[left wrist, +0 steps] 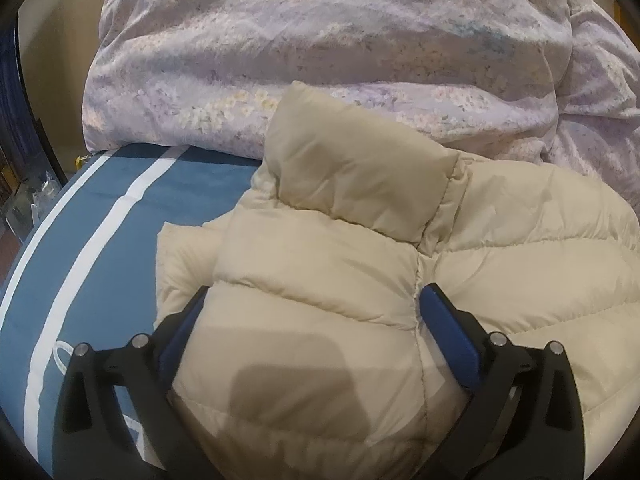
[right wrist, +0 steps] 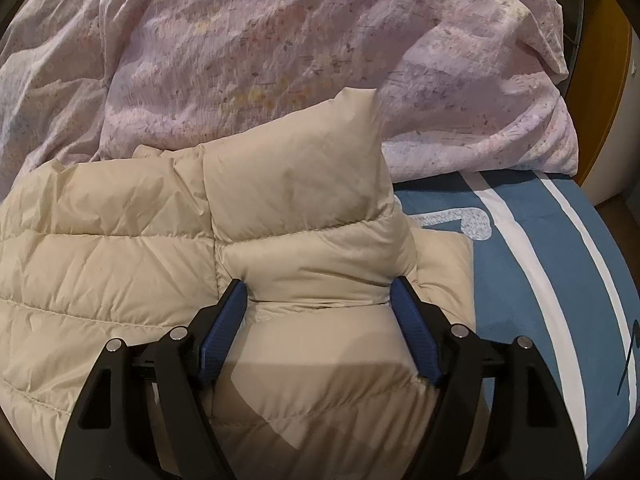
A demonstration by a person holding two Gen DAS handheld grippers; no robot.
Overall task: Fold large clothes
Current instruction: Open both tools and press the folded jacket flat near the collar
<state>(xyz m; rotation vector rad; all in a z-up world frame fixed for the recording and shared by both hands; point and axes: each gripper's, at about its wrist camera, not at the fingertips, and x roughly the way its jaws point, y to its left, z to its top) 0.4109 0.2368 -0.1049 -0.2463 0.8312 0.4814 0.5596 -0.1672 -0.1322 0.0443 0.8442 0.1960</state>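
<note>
Blue white-striped bedding (left wrist: 100, 208) under a lilac floral duvet (left wrist: 320, 60), bearing one cream puffer jacket (left wrist: 320, 248), folded; left gripper (left wrist: 312, 312) spread wide astride it, right gripper (right wrist: 318, 300) pinching a puffy fold; risk: slick padding springs open when released.

Right tongs (right wrist: 316, 294) w/ blue pads (right wrist: 218, 338) sit on both sides of a puffy fold of the tan coat (right wrist: 120, 248). The pads press in on the fold, so it bulges btwn them. The coat's collar (right wrist: 300, 168) sticks up just past the tongs. The coat lies on a blue bed sheet (right wrist: 532, 280) w/ white stripes. A big pink flowery blanket (right wrist: 280, 40) is bunched up behind, touching the collar.
</note>
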